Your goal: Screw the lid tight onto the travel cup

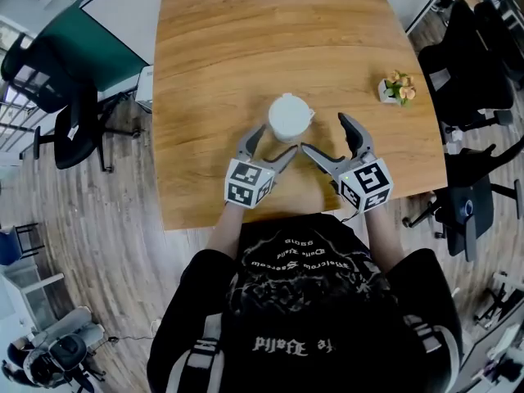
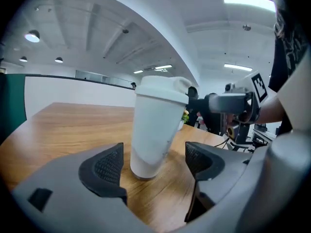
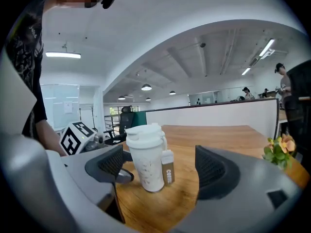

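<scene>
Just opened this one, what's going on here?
A person holds tongs in each hand over a light wooden table. A tall white travel cup stands on it with its white lid on top; how tight the lid sits cannot be told. The left tongs and right tongs are both open, aimed at the cup from either side and touching nothing.

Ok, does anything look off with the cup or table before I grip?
Nothing stands out. The cup stands upright on the table with its lid level on top, and no spill or damage shows. Its lean in the left gripper view looks like camera tilt. The left gripper and right gripper are open beside it, not touching.
</scene>
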A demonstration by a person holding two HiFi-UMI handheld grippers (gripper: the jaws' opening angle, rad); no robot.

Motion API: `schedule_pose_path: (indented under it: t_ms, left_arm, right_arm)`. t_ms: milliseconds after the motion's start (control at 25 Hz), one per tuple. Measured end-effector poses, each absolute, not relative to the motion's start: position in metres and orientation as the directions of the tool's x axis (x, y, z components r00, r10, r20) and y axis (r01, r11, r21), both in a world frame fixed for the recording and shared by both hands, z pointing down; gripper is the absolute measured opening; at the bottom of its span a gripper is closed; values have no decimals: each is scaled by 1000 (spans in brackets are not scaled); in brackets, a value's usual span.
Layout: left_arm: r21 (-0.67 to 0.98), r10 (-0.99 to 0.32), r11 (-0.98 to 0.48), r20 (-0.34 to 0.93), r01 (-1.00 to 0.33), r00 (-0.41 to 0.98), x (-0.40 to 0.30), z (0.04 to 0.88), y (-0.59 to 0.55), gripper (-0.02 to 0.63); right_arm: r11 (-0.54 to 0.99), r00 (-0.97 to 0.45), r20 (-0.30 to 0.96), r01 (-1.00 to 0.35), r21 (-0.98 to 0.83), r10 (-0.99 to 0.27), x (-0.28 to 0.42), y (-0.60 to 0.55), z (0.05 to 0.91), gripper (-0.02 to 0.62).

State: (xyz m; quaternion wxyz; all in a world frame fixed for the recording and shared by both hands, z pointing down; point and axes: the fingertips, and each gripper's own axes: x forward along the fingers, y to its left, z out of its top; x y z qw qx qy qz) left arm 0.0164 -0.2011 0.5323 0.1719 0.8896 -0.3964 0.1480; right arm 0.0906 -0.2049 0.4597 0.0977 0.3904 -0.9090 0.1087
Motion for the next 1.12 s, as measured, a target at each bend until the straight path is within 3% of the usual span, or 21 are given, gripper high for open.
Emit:
schedule_pose_path:
  t_ms: [320, 480, 640, 760, 920, 1000, 1120]
  left_arm:
    - [239, -705, -527, 412, -815, 577, -2, 550, -148, 403]
    - [228, -711, -511, 430, -829, 557, -4, 551, -138, 403]
    - [136, -748, -482, 450, -866, 487, -6, 549, -140, 389]
    - [151, -761, -463, 437, -874, 479, -6, 546, -133, 198]
    - [126, -783, -434, 438, -892, 442, -5, 548, -128, 163]
    - [128, -779, -432, 446, -893, 441, -2, 551, -124, 75]
    - [160, -767, -430, 455, -888, 453, 0, 554, -119, 28]
  right_arm:
    - [614, -611, 413, -776, -145, -675, 114, -159, 531, 463]
    - [609, -601, 418, -782, -131, -681, 114, -154, 532, 455]
    - [581, -542, 431, -813, -48, -722, 118, -157, 531, 302]
    - [578, -543, 416, -815, -51, -729, 113, -151, 530, 195]
    - [560, -514, 428, -828, -21, -744, 112, -147, 534, 80]
    - [559, -509, 435, -829, -15, -743, 113, -142, 537, 8]
    - [573, -527, 444, -819, -36, -725, 107, -136, 539, 6]
